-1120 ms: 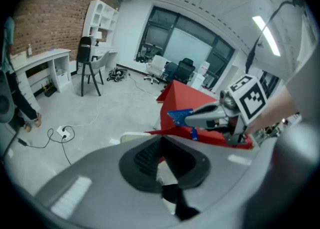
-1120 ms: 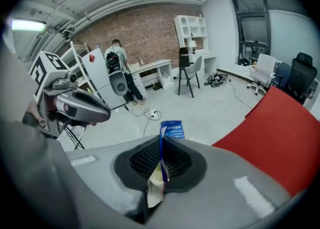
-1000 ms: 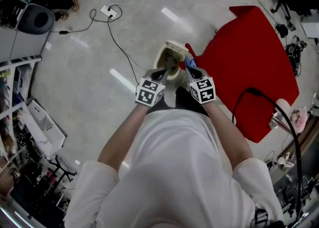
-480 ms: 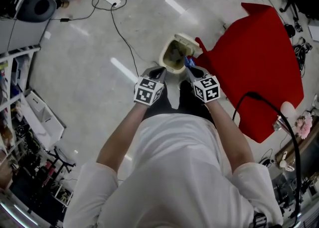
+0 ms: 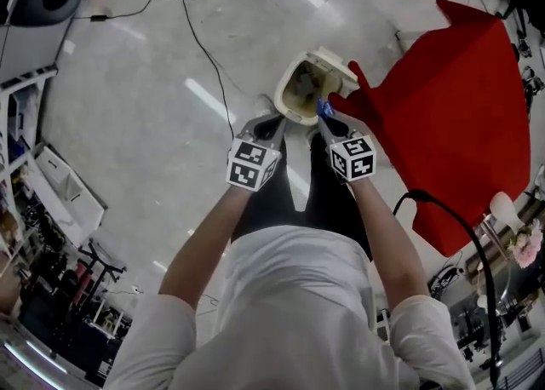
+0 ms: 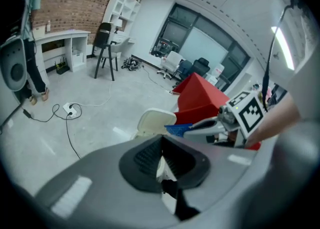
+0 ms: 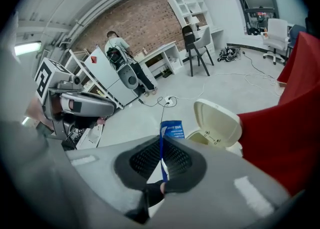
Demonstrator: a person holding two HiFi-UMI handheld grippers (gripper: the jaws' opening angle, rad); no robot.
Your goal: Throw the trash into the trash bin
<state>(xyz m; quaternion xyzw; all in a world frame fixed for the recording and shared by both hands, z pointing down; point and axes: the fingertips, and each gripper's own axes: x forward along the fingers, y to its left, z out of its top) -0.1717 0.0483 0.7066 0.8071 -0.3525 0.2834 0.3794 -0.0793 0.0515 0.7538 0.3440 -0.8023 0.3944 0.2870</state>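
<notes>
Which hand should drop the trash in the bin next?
Right. The right hand-held gripper is shut on the blue wrapper, and its tip sits just beside the rim of the open trash bin.

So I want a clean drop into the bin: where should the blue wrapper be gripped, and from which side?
By its lower edge, from below, clamping both flat faces: the blue wrapper is a thin sheet standing edge-on. The right claw pinches it so, top free.
</notes>
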